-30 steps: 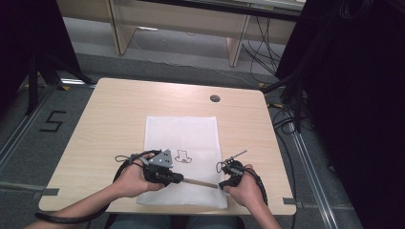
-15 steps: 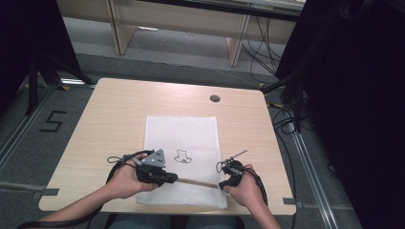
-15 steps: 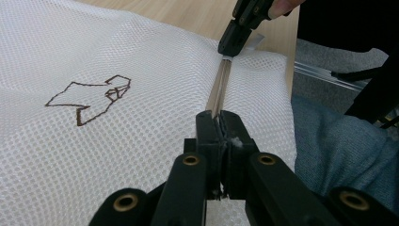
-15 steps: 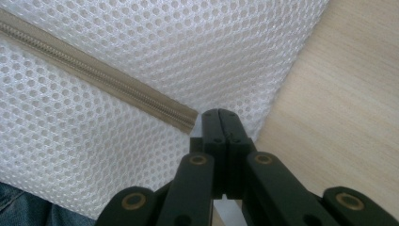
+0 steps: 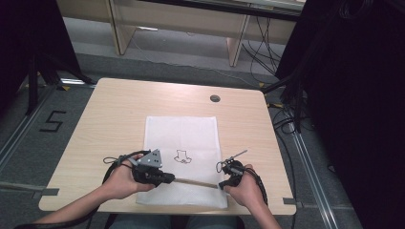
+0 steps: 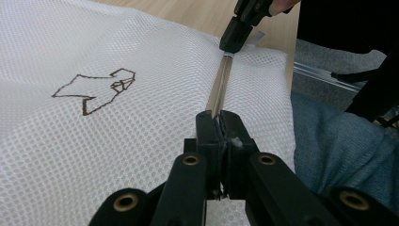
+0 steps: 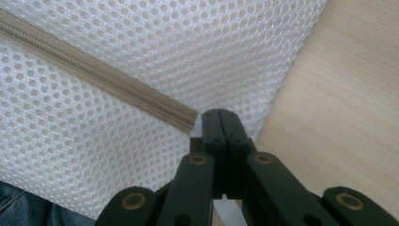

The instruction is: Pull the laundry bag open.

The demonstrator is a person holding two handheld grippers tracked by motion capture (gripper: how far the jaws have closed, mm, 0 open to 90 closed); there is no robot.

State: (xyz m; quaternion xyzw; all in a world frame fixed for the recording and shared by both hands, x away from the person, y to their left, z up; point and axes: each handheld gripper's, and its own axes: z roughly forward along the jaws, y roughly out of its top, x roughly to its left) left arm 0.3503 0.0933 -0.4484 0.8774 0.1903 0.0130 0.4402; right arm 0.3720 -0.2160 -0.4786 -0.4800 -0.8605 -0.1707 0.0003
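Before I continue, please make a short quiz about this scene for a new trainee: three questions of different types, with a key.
1. True or false: the left gripper is shut on the beige zipper of the white mesh bag.
2. Where does the right gripper pinch the bag?
A. at the far edge
B. at the zipper's end, near the bag's edge beside the bare table
C. on the brown drawing
3. Fill in: the brown outline drawing lies on the ___ side of the zipper, seen from the person.

Key: 1 true; 2 B; 3 far.
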